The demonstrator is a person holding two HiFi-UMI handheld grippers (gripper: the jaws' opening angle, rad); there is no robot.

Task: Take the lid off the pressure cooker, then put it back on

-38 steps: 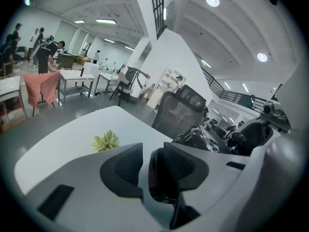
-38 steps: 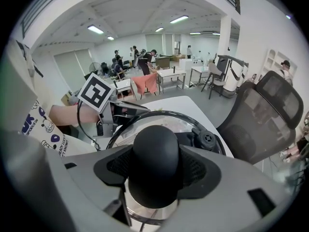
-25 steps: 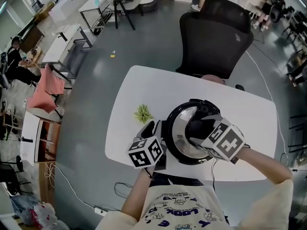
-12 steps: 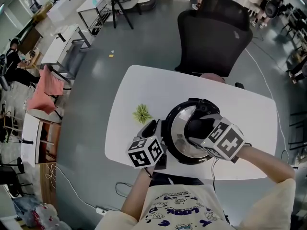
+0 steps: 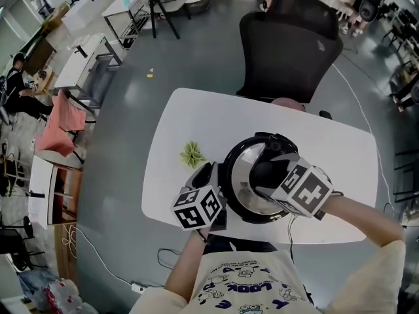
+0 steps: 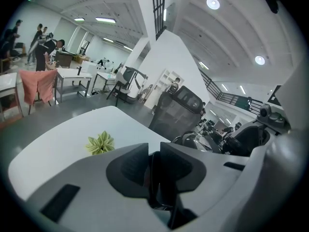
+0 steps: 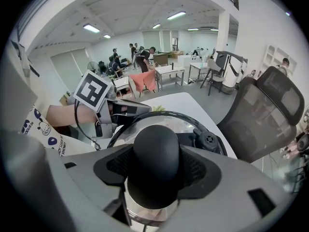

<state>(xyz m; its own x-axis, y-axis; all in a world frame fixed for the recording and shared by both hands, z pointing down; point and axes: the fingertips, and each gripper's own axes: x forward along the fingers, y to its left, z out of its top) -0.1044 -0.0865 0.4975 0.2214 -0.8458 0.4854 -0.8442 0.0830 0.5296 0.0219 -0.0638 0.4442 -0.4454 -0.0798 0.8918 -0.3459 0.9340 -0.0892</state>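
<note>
The pressure cooker (image 5: 230,195) stands on the white table (image 5: 327,149), its shiny lid (image 5: 241,175) in place on top. My right gripper (image 5: 265,174) comes down from the right and is shut on the lid's round black knob (image 7: 155,151), one pad on each side. My left gripper (image 5: 213,175) sits at the cooker's left rim. Its jaws have just been closing, and a thin black side handle (image 6: 155,182) is pinched between the pads of the left gripper (image 6: 153,170). A black valve (image 7: 208,140) sits on the lid behind the knob.
A small green paper plant (image 5: 194,154) lies on the table just left of the cooker. A black office chair (image 5: 288,44) stands at the table's far edge. A cable (image 5: 171,261) trails on the floor below the near edge.
</note>
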